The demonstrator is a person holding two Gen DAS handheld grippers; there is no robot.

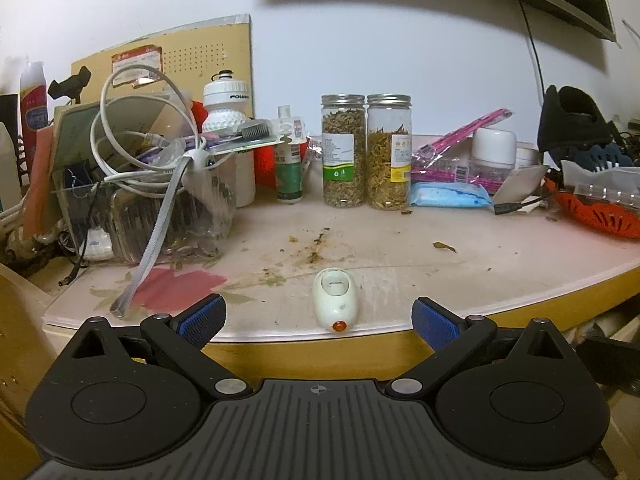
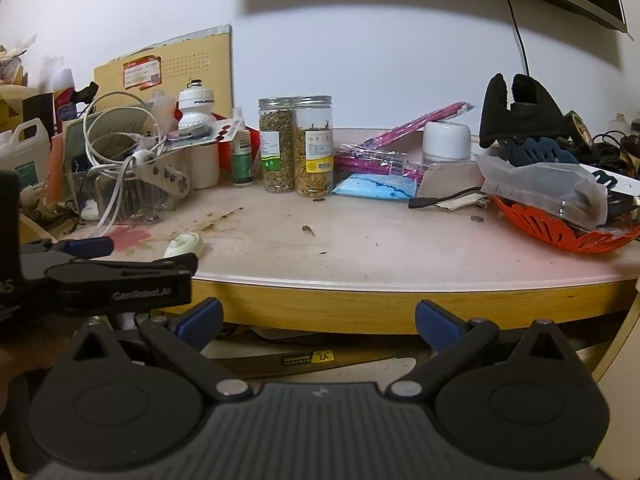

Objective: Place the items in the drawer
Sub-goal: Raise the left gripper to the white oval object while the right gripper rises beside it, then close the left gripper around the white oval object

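I held the left hand-held gripper (image 1: 318, 322) at the near edge of the desk (image 1: 400, 240), jaws spread wide and holding nothing. The small white plastic device with an orange button (image 1: 335, 299) lay between the line of the two pads, just beyond them, its button end facing me. I judged it light, rigid and smooth-shelled, so likely to slip; the narrow flanks at mid-body offered the best hold, pads square to the sides. The right hand-held gripper (image 2: 318, 322) sat lower, in front of the desk's wooden edge, equally wide open and holding nothing. From that view the device (image 2: 185, 245) lay at the near left, beside the left unit. No drawer was identifiable in either view.
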